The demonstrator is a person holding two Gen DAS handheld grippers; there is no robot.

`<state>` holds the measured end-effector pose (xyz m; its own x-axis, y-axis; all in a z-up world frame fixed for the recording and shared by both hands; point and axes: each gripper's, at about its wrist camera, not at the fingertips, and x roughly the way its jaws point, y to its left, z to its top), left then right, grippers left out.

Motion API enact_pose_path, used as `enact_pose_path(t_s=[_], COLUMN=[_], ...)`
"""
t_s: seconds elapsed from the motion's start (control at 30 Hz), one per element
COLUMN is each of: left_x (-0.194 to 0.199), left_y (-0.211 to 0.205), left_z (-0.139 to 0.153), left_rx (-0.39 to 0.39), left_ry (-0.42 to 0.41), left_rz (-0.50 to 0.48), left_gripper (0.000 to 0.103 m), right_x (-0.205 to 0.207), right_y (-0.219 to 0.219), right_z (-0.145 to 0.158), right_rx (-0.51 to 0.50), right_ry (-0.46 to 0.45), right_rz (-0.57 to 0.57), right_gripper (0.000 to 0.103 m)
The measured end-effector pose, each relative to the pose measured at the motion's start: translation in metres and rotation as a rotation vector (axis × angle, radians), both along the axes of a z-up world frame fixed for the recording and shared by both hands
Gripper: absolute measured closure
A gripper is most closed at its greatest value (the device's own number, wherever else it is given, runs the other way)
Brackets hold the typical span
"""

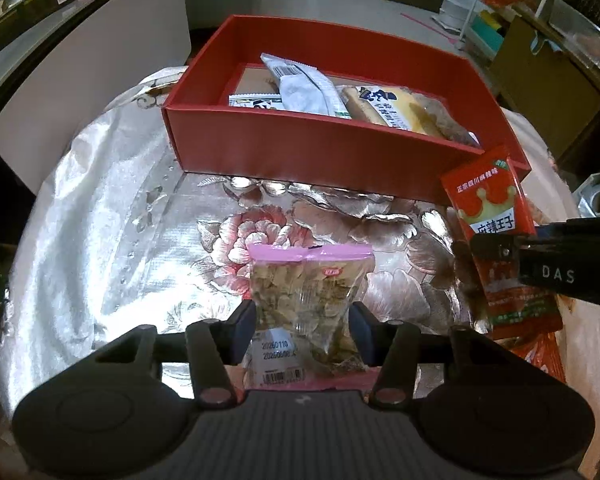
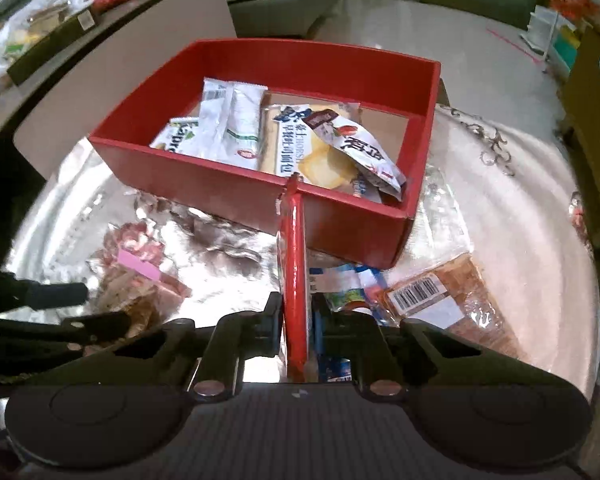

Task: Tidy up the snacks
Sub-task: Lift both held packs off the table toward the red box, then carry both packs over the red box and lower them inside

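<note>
A thin red packet (image 2: 294, 264) stands on edge, clamped between the narrow jaws of the right gripper (image 2: 296, 322), its top reaching toward the near wall of the red box (image 2: 228, 184) just ahead. It looks light, flat and slick, a foil sachet likely to flex or slide, so a pinch across its lower body, as here, seems the safest hold. To that gripper's left, the left gripper (image 1: 302, 320) is closed on a clear seed bag (image 1: 312, 280) with a pink top, its pads pressing the bag's sides; the bag looks soft, crinkly and loosely filled, best taken across the middle. The box, ahead of both grippers on a shiny floral cloth (image 1: 112, 208), already holds several wrapped snacks. More packets lie on the cloth to the right gripper's right, among them a barcoded bread pack (image 2: 440, 300).
</note>
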<state>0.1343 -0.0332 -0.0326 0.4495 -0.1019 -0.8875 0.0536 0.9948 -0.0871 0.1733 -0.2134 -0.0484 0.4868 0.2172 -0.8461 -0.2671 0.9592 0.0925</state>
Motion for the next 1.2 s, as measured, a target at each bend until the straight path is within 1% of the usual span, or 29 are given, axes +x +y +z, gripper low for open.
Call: enact_pose_path(t_s=[0.1, 0.17, 0.27, 0.33, 0.37, 0.4, 0.43, 0.47, 0.5, 0.53, 0.6, 0.67, 0.7, 0.8, 0.87, 1.13, 1.2], left_x=[0.001, 0.002, 0.005, 0.005, 0.005, 0.005, 0.004, 0.003, 0.003, 0.003, 0.004, 0.004, 0.003, 0.003, 0.003, 0.005, 0.007], left_y=[-0.001, -0.005, -0.009, -0.008, -0.007, -0.005, -0.002, 0.000, 0.001, 0.003, 0.006, 0.006, 0.006, 0.008, 0.008, 0.010, 0.010], left_z=[-0.002, -0.005, -0.015, -0.017, -0.018, -0.019, -0.019, -0.017, -0.014, -0.011, -0.006, -0.004, -0.003, 0.002, 0.008, 0.033, 0.039], left_rx=[-0.004, 0.002, 0.039, 0.040, 0.037, 0.028, 0.015, 0.000, -0.010, -0.022, -0.051, -0.059, -0.059, -0.090, -0.102, -0.174, -0.184], left_ry=[0.004, 0.009, 0.017, 0.012, 0.010, 0.007, 0.005, 0.002, 0.001, 0.000, 0.002, 0.001, 0.000, -0.005, -0.024, -0.089, -0.104], left_rz=[-0.004, -0.010, -0.017, -0.022, -0.020, -0.013, -0.001, 0.010, 0.015, 0.021, 0.034, 0.028, 0.034, 0.037, 0.043, 0.039, 0.043], left_gripper=[0.058, 0.058, 0.054, 0.053, 0.052, 0.053, 0.058, 0.061, 0.065, 0.067, 0.068, 0.068, 0.069, 0.069, 0.069, 0.069, 0.069], right_x=[0.002, 0.004, 0.005, 0.003, 0.003, 0.004, 0.003, 0.003, 0.002, 0.000, -0.002, -0.001, -0.001, 0.000, -0.001, -0.003, -0.002], right_y=[0.002, 0.004, 0.010, 0.012, 0.012, 0.011, 0.009, 0.006, 0.003, 0.001, -0.003, -0.008, -0.010, -0.016, -0.019, -0.025, -0.027], right_z=[-0.004, -0.009, -0.012, -0.014, -0.013, -0.013, -0.012, -0.011, -0.010, -0.007, 0.001, 0.007, 0.008, 0.009, 0.013, 0.041, 0.045], right_rx=[-0.026, -0.019, -0.014, -0.035, -0.038, -0.042, -0.037, -0.020, -0.002, 0.013, 0.041, 0.075, 0.082, 0.126, 0.134, 0.221, 0.246], right_ry=[0.009, 0.020, 0.026, 0.017, 0.019, 0.025, 0.029, 0.033, 0.036, 0.035, 0.019, 0.014, 0.012, 0.023, 0.013, -0.054, -0.066], right_rz=[0.026, 0.019, 0.032, 0.036, 0.034, 0.030, 0.020, 0.009, 0.007, 0.005, -0.005, -0.014, -0.025, -0.038, -0.045, -0.050, -0.057], right_gripper=[0.075, 0.076, 0.073, 0.075, 0.078, 0.080, 0.080, 0.084, 0.086, 0.086, 0.087, 0.087, 0.087, 0.087, 0.087, 0.087, 0.089])
